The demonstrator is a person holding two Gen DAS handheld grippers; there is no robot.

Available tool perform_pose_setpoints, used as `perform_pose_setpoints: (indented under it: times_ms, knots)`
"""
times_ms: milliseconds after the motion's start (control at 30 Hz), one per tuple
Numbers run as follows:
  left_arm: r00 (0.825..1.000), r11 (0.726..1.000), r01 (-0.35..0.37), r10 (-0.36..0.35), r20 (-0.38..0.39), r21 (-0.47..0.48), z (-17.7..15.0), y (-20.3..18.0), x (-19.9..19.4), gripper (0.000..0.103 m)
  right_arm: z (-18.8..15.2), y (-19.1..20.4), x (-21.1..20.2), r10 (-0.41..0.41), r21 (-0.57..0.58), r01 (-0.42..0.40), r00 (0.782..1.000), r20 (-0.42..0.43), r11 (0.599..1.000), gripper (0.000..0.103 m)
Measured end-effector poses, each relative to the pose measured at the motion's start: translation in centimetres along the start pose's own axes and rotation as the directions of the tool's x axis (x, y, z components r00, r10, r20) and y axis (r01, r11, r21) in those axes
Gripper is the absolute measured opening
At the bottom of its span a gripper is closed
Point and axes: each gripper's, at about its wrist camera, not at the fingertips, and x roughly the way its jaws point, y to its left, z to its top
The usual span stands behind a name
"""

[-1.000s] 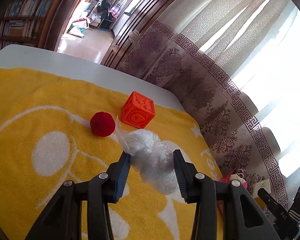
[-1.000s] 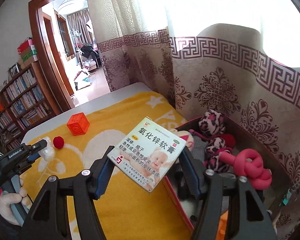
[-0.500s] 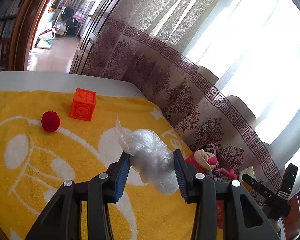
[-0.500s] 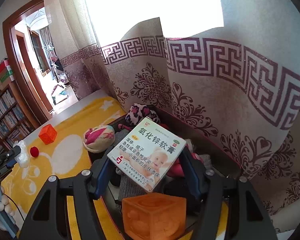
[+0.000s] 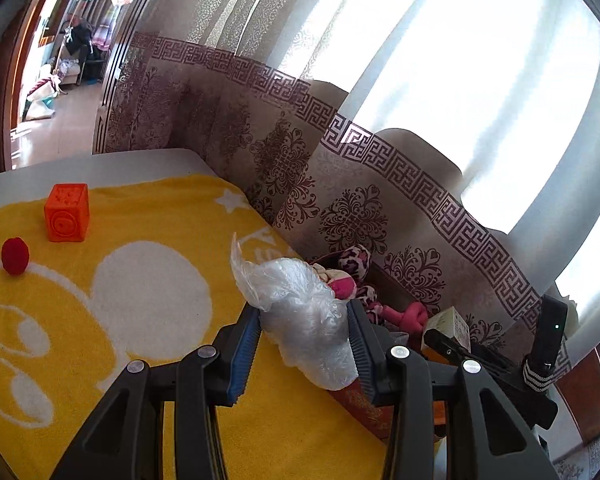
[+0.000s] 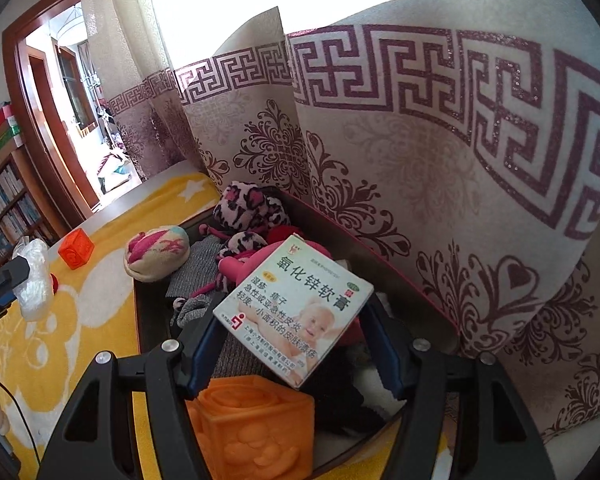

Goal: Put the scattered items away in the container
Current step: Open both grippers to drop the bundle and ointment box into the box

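Note:
My left gripper (image 5: 302,350) is shut on a crumpled clear plastic bag (image 5: 304,320) and holds it above the yellow towel, just left of the dark container (image 5: 388,280). My right gripper (image 6: 292,356) is shut on a white ointment box (image 6: 294,312) and holds it over the container (image 6: 400,280), which has soft toys, grey cloth and an orange cube (image 6: 252,428) in it. An orange cube (image 5: 67,213) and a red ball (image 5: 15,256) lie on the towel at the far left. The cube on the towel also shows in the right wrist view (image 6: 76,248).
The patterned curtain (image 5: 340,184) hangs right behind the container and the table's far edge. A striped plush ball (image 6: 158,252) rests on the container's left rim. The yellow towel (image 5: 100,320) covers the table. A doorway and bookshelves are at the far left.
My left gripper has carried the bag rightwards towards the container. My right gripper has moved the box from beside the container to over it and lower.

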Motion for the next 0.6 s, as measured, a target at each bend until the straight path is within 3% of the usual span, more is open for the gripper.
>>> perform_pose_setpoints:
  times_ms: [467,500,567,600]
  knots:
    - [0.989,0.989,0.1,-0.087,-0.119,0.106,-0.8,-7.8,7.2,0.045,-0.1,-1.8,-1.6,0.038,0.009,-0.039,0.997,0.067,0.999,0.071]
    - [0.987,0.989,0.105,-0.091,-0.13,0.108,-1.0,-7.9,7.6,0.049,-0.1,-1.9,-1.6,0.04,0.012,-0.041,0.997,0.069,0.999,0.071]
    - [0.984,0.99,0.1,-0.083,-0.155,0.104,-1.3,-7.9,8.3,0.081,-0.1,-2.1,-1.7,0.04,0.015,-0.041,0.996,0.074,0.999,0.072]
    - [0.986,0.991,0.091,-0.076,-0.15,0.096,-1.5,-7.7,8.4,0.101,-0.1,-2.1,-1.8,0.04,0.018,-0.041,0.996,0.077,0.999,0.074]
